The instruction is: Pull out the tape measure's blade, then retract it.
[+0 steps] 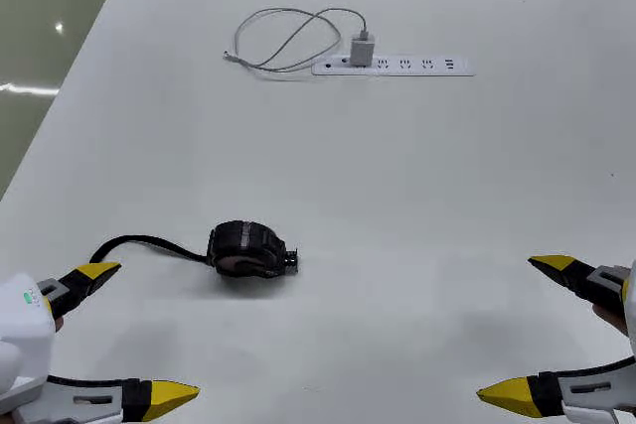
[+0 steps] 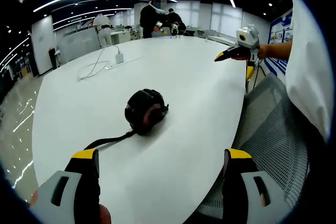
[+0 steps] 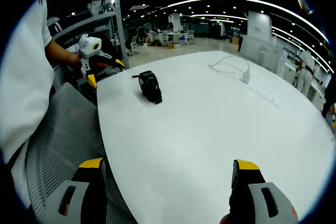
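plainly left tongs [image 1: 144, 330], right tongs [image 1: 512, 330] gape; tape measure [image 1: 248, 249] apparently untouched, nearer left.

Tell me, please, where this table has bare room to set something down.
The widest bare stretch of table lies between the power strip and the tape measure, running on toward the right tongs. The near edge between the left tongs and right tongs is bare too. It is busiest around the tape measure's strap and the looped cable.

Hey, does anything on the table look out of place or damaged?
Nothing stands out. The tape measure sits intact, blade in, its strap trailing toward the left gripper. The power strip and looped cable lie tidy at the far side.
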`<action>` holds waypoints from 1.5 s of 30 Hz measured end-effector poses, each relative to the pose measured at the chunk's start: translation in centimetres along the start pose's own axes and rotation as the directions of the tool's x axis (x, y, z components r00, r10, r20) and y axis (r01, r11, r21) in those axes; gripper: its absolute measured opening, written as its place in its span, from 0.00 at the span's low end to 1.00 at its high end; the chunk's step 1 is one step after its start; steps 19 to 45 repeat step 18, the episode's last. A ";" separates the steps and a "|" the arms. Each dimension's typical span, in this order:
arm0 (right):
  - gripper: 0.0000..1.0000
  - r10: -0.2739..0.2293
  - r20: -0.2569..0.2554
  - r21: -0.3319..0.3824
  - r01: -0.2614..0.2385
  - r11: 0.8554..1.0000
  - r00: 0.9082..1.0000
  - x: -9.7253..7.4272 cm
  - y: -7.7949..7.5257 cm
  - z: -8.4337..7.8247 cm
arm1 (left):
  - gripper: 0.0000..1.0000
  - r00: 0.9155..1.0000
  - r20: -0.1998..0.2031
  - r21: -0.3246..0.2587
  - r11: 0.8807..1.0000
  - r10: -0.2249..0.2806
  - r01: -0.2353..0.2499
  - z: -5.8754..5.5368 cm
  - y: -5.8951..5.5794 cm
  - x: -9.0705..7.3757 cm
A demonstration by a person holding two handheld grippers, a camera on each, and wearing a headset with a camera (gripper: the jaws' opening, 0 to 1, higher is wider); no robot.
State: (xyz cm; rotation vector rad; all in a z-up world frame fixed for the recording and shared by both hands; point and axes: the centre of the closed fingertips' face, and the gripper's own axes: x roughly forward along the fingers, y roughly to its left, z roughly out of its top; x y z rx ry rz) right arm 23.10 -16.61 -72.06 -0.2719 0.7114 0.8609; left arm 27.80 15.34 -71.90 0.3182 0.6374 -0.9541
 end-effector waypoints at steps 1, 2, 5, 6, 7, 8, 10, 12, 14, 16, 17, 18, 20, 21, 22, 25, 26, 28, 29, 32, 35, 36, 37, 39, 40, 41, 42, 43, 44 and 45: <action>0.99 0.000 -0.001 0.000 0.000 1.000 1.000 0.0 0.0 0.0 | 0.96 1.000 -0.003 0.002 1.000 0.002 -0.002 0.0 0.0 0.0; 0.99 0.000 0.000 0.000 0.000 1.000 1.000 0.0 0.0 0.0 | 0.93 1.000 -0.009 -0.006 1.000 -0.012 0.012 -0.1 -0.3 0.0; 0.99 -0.002 0.001 0.001 0.002 1.000 1.000 -0.1 0.0 0.0 | 0.93 1.000 -0.009 0.004 1.000 -0.013 0.013 0.0 -0.3 0.1; 0.99 -0.003 0.001 0.001 0.003 1.000 1.000 -0.1 0.0 0.0 | 0.94 1.000 -0.007 0.020 1.000 -0.006 0.006 0.0 -0.2 0.1; 0.99 -0.003 0.001 0.001 0.003 1.000 1.000 -0.1 0.0 0.0 | 0.96 1.000 -0.006 0.013 1.000 -0.012 0.012 0.0 -0.3 0.2; 0.99 -0.002 0.001 0.001 0.002 1.000 1.000 -0.1 0.0 0.0 | 0.98 1.000 0.000 0.009 1.000 -0.009 0.009 0.1 -0.3 0.2; 0.99 -0.003 0.000 0.000 0.003 1.000 1.000 -0.1 0.0 0.0 | 0.98 1.000 -0.001 0.002 1.000 -0.014 0.014 0.1 -0.3 0.2; 0.99 -0.003 -0.001 0.000 0.003 1.000 1.000 -0.1 0.0 -0.1 | 0.98 1.000 -0.002 0.008 1.000 -0.012 0.012 0.1 -0.3 0.1; 0.99 -0.002 -0.001 0.000 0.002 1.000 1.000 -0.1 0.0 -0.1 | 0.98 1.000 -0.001 0.006 1.000 -0.011 0.011 0.1 -0.3 0.1; 0.99 -0.003 -0.001 0.001 0.003 1.000 1.000 -0.1 0.0 -0.1 | 0.98 1.000 0.000 0.005 1.000 -0.009 0.009 0.1 -0.3 0.1; 0.99 -0.003 -0.002 0.001 0.003 1.000 1.000 -0.1 0.0 -0.2 | 0.98 1.000 -0.002 0.004 1.000 -0.011 0.011 0.1 -0.3 0.1; 0.99 -0.002 -0.002 0.000 0.002 1.000 1.000 -0.1 0.0 -0.2 | 0.98 1.000 -0.001 0.003 1.000 -0.013 0.013 0.1 -0.3 0.1; 0.99 -0.002 -0.002 0.000 0.002 1.000 1.000 -0.1 0.0 -0.2 | 0.98 1.000 -0.001 0.003 1.000 -0.013 0.013 0.1 -0.3 0.1; 0.99 -0.002 -0.002 0.000 0.002 1.000 1.000 -0.1 0.0 -0.2 | 0.98 1.000 -0.001 0.003 1.000 -0.013 0.013 0.1 -0.3 0.1; 0.99 -0.002 -0.002 0.000 0.002 1.000 1.000 -0.1 0.0 -0.2 | 0.98 1.000 -0.001 0.003 1.000 -0.013 0.013 0.1 -0.3 0.1; 0.99 -0.002 -0.002 0.000 0.002 1.000 1.000 -0.1 0.0 -0.2 | 0.98 1.000 -0.001 0.003 1.000 -0.013 0.013 0.1 -0.3 0.1; 0.99 -0.002 -0.002 0.000 0.002 1.000 1.000 -0.1 0.0 -0.2 | 0.98 1.000 -0.001 0.003 1.000 -0.013 0.013 0.1 -0.3 0.1; 0.99 -0.002 -0.002 0.000 0.002 1.000 1.000 -0.1 0.0 -0.2 | 0.98 1.000 -0.001 0.003 1.000 -0.013 0.013 0.1 -0.3 0.1; 0.99 -0.002 -0.002 0.000 0.002 1.000 1.000 -0.1 0.0 -0.2 | 0.98 1.000 -0.001 0.003 1.000 -0.013 0.013 0.1 -0.3 0.1; 0.99 -0.002 -0.002 0.000 0.002 1.000 1.000 -0.1 0.0 -0.2 | 0.98 1.000 -0.001 0.003 1.000 -0.013 0.013 0.1 -0.3 0.1; 0.99 -0.002 -0.002 0.000 0.002 1.000 1.000 -0.1 0.0 -0.2 | 0.98 1.000 -0.001 0.003 1.000 -0.013 0.013 0.1 -0.3 0.1; 0.99 -0.002 -0.002 0.000 0.002 1.000 1.000 -0.1 0.0 -0.2 | 0.98 1.000 -0.001 0.003 1.000 -0.013 0.013 0.1 -0.3 0.1; 0.99 -0.002 -0.002 0.000 0.002 1.000 1.000 -0.1 0.0 -0.2 | 0.98 1.000 -0.001 0.003 1.000 -0.013 0.013 0.1 -0.3 0.1; 0.99 -0.002 -0.002 0.000 0.002 1.000 1.000 -0.1 0.0 -0.2 | 0.98 1.000 -0.001 0.003 1.000 -0.013 0.013 0.1 -0.3 0.1; 0.99 -0.002 -0.002 0.000 0.002 1.000 1.000 -0.1 0.0 -0.2 | 0.98 1.000 -0.001 0.003 1.000 -0.013 0.013 0.1 -0.3 0.1; 0.99 -0.002 -0.002 0.000 0.002 1.000 1.000 -0.1 0.0 -0.2 | 0.98 1.000 -0.001 0.003 1.000 -0.013 0.013 0.1 -0.3 0.1; 0.99 -0.002 -0.002 0.000 0.002 1.000 1.000 -0.1 0.0 -0.2 | 0.98 1.000 -0.001 0.003 1.000 -0.013 0.013 0.1 -0.3 0.1; 0.99 -0.002 -0.002 0.000 0.002 1.000 1.000 -0.1 0.0 -0.2 | 0.98 1.000 -0.001 0.003 1.000 -0.013 0.013 0.1 -0.3 0.1; 0.99 -0.002 -0.002 0.000 0.002 1.000 1.000 -0.1 0.0 -0.2 | 0.98 1.000 -0.001 0.003 1.000 -0.013 0.013 0.1 -0.3 0.1; 0.99 -0.002 -0.002 0.000 0.002 1.000 1.000 -0.1 0.0 -0.2 | 0.98 1.000 -0.001 0.003 1.000 -0.013 0.013 0.1 -0.3 0.1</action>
